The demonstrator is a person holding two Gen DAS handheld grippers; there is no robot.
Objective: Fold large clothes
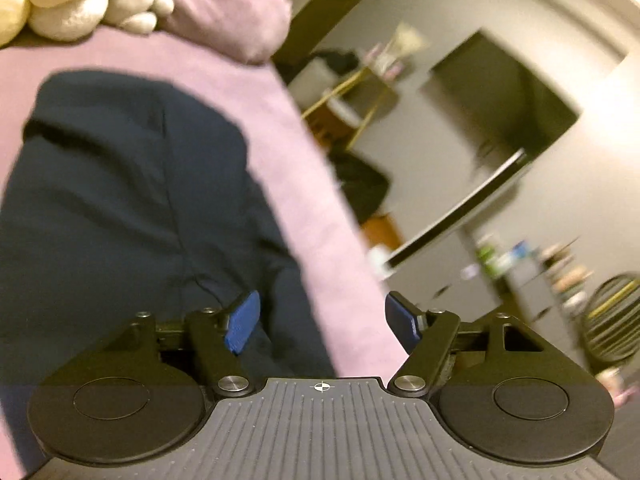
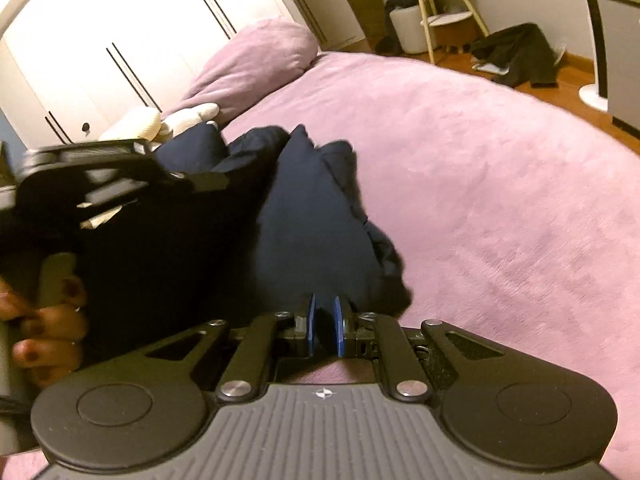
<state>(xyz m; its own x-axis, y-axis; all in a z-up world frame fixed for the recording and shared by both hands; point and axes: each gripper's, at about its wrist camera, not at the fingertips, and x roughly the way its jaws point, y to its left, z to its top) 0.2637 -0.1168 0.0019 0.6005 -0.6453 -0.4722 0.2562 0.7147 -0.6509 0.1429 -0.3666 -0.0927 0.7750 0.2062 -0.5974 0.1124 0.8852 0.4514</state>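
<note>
A dark navy garment (image 1: 120, 200) lies bunched on the pink bedspread (image 1: 280, 140). In the left wrist view my left gripper (image 1: 322, 322) is open, its blue pads wide apart above the garment's right edge and holding nothing. In the right wrist view the same garment (image 2: 312, 216) is piled in folds. My right gripper (image 2: 323, 326) has its blue pads close together with a thin gap, right at the near edge of the cloth; whether cloth is pinched between them is unclear. The left gripper's black body (image 2: 104, 184) hovers over the garment's left side, held by a hand (image 2: 44, 320).
A pink pillow (image 2: 260, 64) and a cream plush toy (image 2: 160, 124) lie at the head of the bed. White wardrobe doors (image 2: 120, 40) stand behind. A wooden shelf stand (image 2: 440, 12) and dark clothes on the floor (image 2: 520, 52) are past the bed's far edge.
</note>
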